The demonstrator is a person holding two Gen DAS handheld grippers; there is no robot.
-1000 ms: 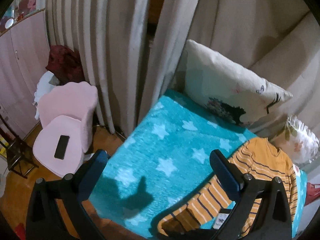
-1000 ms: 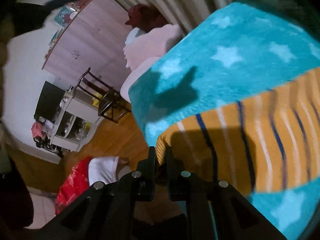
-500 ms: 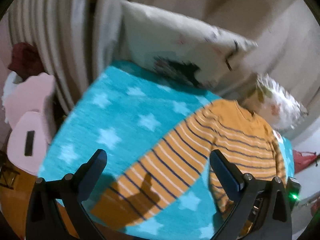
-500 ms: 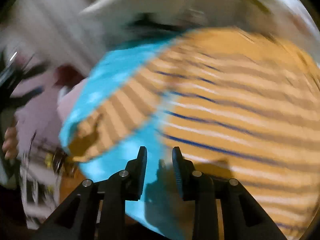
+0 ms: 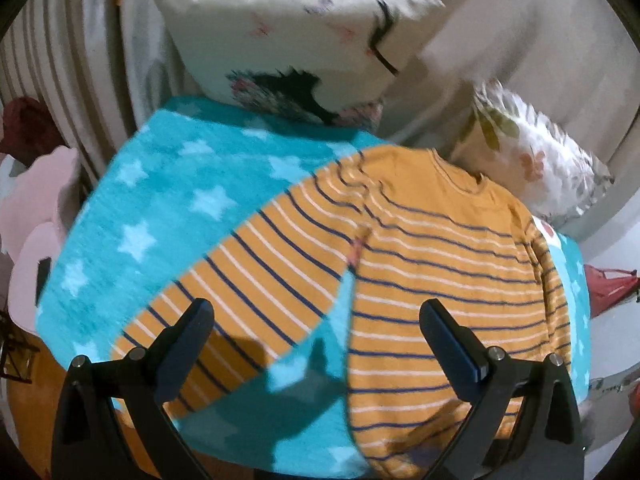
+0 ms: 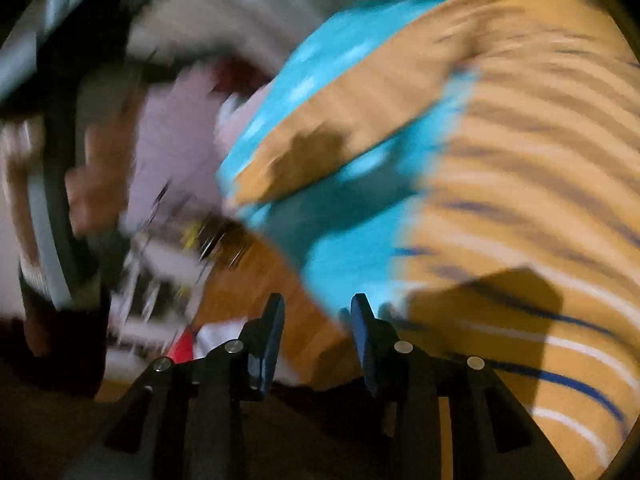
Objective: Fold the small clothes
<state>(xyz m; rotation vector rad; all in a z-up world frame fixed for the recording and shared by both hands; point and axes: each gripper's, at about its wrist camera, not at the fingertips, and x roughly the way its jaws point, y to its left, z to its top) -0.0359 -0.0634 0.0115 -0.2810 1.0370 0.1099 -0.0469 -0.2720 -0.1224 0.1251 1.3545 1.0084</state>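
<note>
An orange sweater with navy and white stripes (image 5: 440,280) lies flat on a teal star blanket (image 5: 160,216), one sleeve stretched toward the near left. My left gripper (image 5: 316,320) is open wide and empty, hovering above the sweater's hem and sleeve. The right wrist view is blurred by motion. It shows the sweater (image 6: 540,200) at the right and its sleeve (image 6: 340,120) on the blanket (image 6: 344,248). My right gripper (image 6: 318,312) is open a little and empty, over the blanket's near edge beside the sweater's hem.
A large white pillow (image 5: 296,40) and a smaller floral pillow (image 5: 532,164) stand behind the sweater. A pink chair (image 5: 32,216) stands left of the bed. Curtains (image 5: 80,60) hang at the back. Wooden floor (image 6: 256,280) shows below the bed edge.
The right gripper has let go of the sleeve cuff, opened a little and swung toward the sweater's body. The left gripper moved right, over the sweater, still open.
</note>
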